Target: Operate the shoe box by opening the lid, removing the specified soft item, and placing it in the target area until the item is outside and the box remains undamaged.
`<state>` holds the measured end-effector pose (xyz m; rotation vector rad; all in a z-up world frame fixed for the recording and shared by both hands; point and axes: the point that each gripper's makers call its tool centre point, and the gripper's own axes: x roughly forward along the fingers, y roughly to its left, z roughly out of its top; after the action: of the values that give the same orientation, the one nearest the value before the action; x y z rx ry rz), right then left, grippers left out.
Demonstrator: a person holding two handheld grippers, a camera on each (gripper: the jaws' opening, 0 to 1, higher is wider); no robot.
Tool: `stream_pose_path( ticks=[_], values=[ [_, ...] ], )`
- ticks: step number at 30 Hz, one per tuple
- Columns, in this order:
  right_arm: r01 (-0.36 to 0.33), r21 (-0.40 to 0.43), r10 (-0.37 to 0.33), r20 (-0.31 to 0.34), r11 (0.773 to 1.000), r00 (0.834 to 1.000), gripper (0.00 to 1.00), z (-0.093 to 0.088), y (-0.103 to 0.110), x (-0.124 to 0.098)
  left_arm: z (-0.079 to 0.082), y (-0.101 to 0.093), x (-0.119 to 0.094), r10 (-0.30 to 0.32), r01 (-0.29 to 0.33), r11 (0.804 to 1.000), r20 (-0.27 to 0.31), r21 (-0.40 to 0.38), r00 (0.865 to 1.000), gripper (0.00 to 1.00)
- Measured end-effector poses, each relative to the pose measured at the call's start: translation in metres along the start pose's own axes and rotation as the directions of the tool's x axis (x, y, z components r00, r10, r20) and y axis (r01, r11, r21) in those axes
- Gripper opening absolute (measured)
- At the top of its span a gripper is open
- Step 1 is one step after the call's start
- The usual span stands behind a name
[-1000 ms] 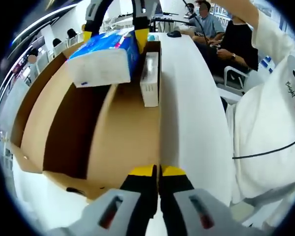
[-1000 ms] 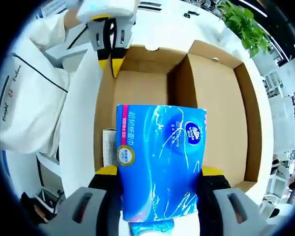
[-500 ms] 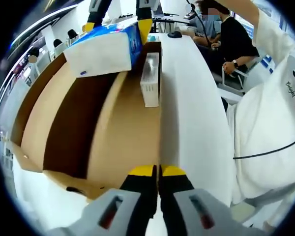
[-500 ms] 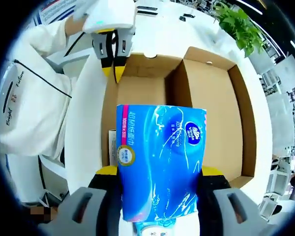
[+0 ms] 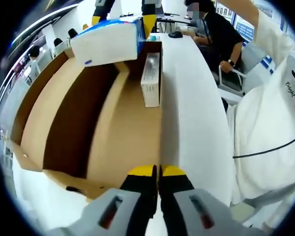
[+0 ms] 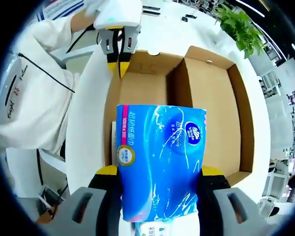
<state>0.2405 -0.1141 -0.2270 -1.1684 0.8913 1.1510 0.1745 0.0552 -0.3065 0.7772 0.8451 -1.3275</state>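
My right gripper [image 6: 157, 183] is clamped across the tissue pack [image 6: 160, 162], held above the open shoe box [image 6: 211, 118], long axis along my jaws. Left gripper [image 5: 159, 172], jaws together, pins the box's wall.

tissue pack [image 5: 108, 40] now higher above shoe box [image 5: 64, 113]

opposing views, both close above the open shoe box [image 5: 88, 128]
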Motion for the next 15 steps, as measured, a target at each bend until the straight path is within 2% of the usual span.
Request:
stream_pose_path(
  ticks=[15],
  values=[
    [0.009,-0.014,-0.009,0.011,1.0,1.0,0.6,-0.0078,0.0042,-0.0074,0.0,-0.0013,0.0006,-0.002,0.002,1.0,-0.002,-0.002,1.0,0.01]
  ],
)
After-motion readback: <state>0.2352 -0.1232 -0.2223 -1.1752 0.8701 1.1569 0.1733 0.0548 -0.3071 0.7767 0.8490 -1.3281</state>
